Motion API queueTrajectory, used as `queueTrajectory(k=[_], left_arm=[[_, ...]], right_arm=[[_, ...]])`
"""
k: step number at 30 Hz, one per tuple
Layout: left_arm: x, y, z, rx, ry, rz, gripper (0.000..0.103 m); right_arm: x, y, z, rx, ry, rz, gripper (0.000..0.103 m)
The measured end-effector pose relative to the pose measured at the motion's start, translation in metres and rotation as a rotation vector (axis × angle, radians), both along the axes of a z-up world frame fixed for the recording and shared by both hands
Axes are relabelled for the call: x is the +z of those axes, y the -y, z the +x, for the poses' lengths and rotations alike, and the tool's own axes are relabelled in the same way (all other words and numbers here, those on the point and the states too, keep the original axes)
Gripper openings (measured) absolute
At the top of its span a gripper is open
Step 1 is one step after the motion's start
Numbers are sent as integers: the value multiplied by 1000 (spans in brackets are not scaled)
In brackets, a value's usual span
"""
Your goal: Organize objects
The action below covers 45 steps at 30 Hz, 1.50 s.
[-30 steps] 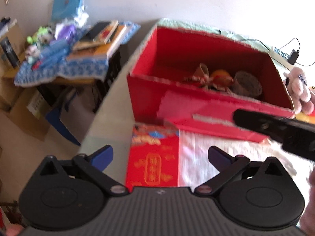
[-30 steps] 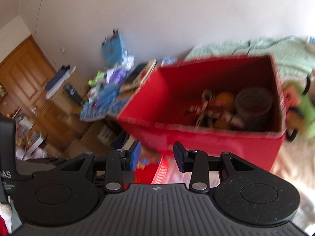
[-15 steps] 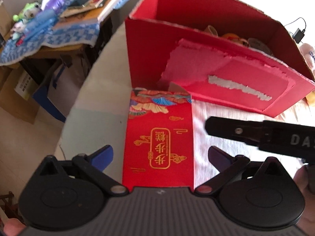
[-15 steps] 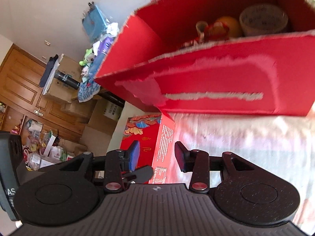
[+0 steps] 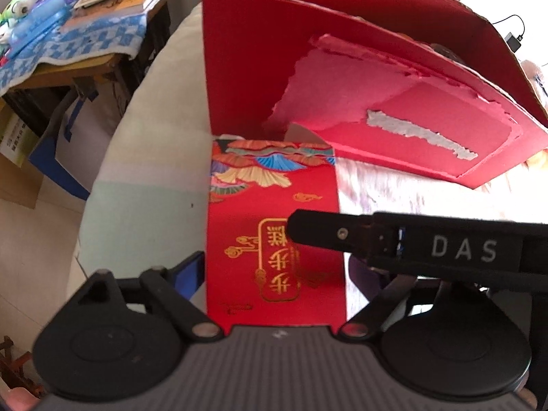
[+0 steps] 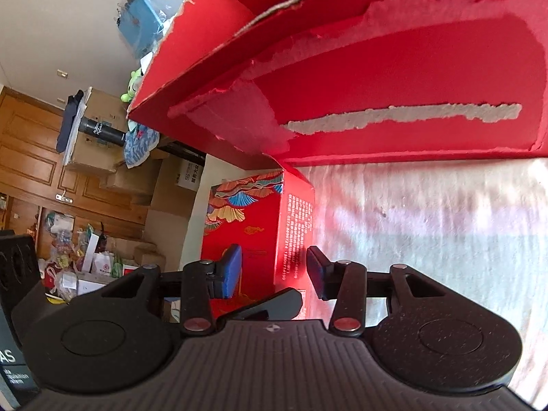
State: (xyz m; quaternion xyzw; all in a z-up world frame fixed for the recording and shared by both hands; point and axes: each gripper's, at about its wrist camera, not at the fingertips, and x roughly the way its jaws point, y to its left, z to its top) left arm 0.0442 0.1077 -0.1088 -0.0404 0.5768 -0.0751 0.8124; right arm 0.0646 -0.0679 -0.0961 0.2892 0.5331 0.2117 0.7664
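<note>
A flat red gift box (image 5: 274, 226) with gold characters lies on the pale cloth just in front of a big open red carton (image 5: 342, 78). My left gripper (image 5: 277, 270) straddles the box's near end, its blue fingers (image 5: 193, 269) pressed against both long sides. The right gripper's black body (image 5: 445, 250) reaches in from the right, over the box's top. In the right wrist view the gift box (image 6: 260, 226) shows its top and a printed side. My right gripper (image 6: 274, 270) is open astride that upper edge. The carton (image 6: 376, 68) looms above, its contents hidden.
The surface's left edge (image 5: 102, 185) drops to the floor beside the gift box. A side table with a blue checked cloth (image 5: 68, 41), books and toys stands at the left. Cardboard boxes (image 6: 171, 178) and clutter lie on the floor. A charger (image 5: 512, 39) sits behind the carton.
Both grippers dropped from above the carton to the gift box. The left fingers have closed in onto the box's sides, and the right gripper has slid further over its top.
</note>
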Motion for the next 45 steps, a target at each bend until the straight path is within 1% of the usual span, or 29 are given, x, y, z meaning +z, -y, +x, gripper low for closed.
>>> queueTrajectory(k=[2, 9, 16, 21, 22, 29, 35, 39, 45], left_arm=[[-1, -2, 3, 0, -2, -7, 85], [-2, -4, 4, -14, 1, -4, 84], [0, -1, 2, -27, -2, -6, 84], [0, 5, -5, -41, -18, -31, 84], [0, 7, -7, -45, -21, -36, 84], [2, 34, -20, -98, -25, -45, 84], [11, 64, -33, -159, 9, -11, 84], [15, 79, -36, -187, 8, -14, 84], [34, 101, -48, -243, 53, 10, 84]], right_arm=[[1, -1, 1, 0, -2, -4, 47], [-4, 3, 5, -11, -42, 14, 54], [1, 3, 3, 47, -24, -33, 53], [6, 7, -1, 80, -26, -65, 53], [7, 5, -1, 83, -27, -72, 53], [10, 29, -13, 79, -52, -96, 53], [17, 44, -22, 72, -47, -95, 53], [19, 56, -28, 46, -53, -88, 53], [32, 72, -38, 45, -11, -69, 53]])
